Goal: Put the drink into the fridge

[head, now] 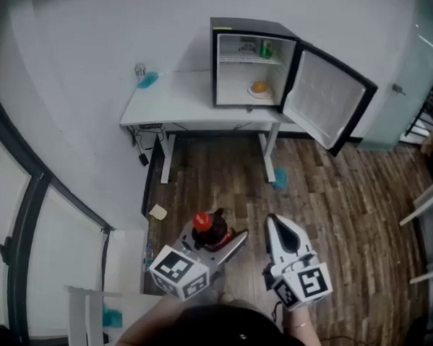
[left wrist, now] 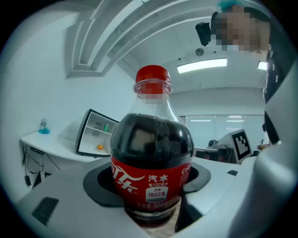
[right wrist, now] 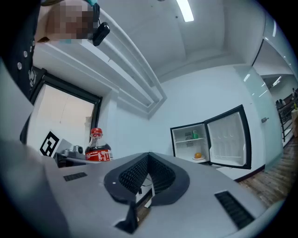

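Gripping a cola bottle (left wrist: pixel 151 158) by its belly, the left gripper (head: pixel 224 243) is seen with jaws spread wide and pressed on it. The bottle is held upright over the wooden floor (head: pixel 331 203), red cap (left wrist: pixel 152 74) uppermost, long axis vertical, label turned toward the gripper's camera. The right gripper (right wrist: pixel 148 160) is closed to a point, with nothing in it. The pick-up is judged done; carrying and placing are left. The mini fridge (head: pixel 253 62) stands well apart on a white table (head: pixel 184 102), door (head: pixel 327 102) swung open, with a green can (head: pixel 266 50) and what may be an orange (head: pixel 259 86) already inside
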`<state>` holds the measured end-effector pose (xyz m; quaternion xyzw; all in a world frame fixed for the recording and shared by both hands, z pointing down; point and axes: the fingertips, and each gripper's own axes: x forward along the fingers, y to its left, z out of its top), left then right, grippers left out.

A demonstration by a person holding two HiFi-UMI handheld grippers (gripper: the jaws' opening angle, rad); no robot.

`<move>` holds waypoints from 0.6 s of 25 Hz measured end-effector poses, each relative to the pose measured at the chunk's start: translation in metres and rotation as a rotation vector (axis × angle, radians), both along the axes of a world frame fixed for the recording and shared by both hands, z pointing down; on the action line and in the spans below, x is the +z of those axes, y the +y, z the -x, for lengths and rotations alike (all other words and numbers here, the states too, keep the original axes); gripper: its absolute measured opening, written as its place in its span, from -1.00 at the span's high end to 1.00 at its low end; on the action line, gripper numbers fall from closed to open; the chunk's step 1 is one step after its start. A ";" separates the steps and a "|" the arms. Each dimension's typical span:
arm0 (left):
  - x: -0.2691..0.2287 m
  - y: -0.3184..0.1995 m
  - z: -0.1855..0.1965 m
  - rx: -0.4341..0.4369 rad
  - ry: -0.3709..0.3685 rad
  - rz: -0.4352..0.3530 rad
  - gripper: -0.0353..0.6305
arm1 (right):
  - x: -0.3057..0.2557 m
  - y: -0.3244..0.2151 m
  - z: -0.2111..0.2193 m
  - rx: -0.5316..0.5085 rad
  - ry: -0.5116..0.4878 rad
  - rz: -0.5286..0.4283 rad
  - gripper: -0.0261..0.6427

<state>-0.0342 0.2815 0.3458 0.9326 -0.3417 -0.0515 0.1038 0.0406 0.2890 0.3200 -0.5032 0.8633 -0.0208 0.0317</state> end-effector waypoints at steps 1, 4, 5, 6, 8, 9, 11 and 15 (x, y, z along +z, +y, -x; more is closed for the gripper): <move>0.000 0.000 -0.001 0.004 -0.004 -0.002 -0.06 | 0.002 0.000 0.000 0.002 -0.001 0.005 0.90; 0.000 0.000 -0.003 0.014 -0.010 -0.004 -0.06 | 0.004 0.001 0.000 0.007 -0.007 0.011 0.90; 0.001 0.000 -0.004 0.015 -0.010 -0.003 -0.06 | 0.004 0.001 0.000 0.007 -0.007 0.009 0.90; 0.001 0.000 -0.004 0.018 -0.010 0.000 -0.06 | 0.005 0.001 0.000 0.007 -0.004 0.010 0.90; 0.002 0.000 -0.005 0.025 -0.008 0.004 -0.06 | 0.005 0.002 0.002 0.003 -0.004 0.012 0.90; 0.001 0.000 -0.005 0.027 -0.007 0.003 -0.06 | 0.006 0.002 0.002 0.002 -0.005 0.013 0.90; 0.000 0.000 -0.005 0.026 -0.009 -0.001 -0.06 | 0.007 0.001 0.002 0.001 -0.014 0.018 0.90; 0.003 -0.002 -0.005 0.022 -0.007 0.005 -0.06 | 0.006 -0.002 0.001 -0.014 -0.071 0.025 0.90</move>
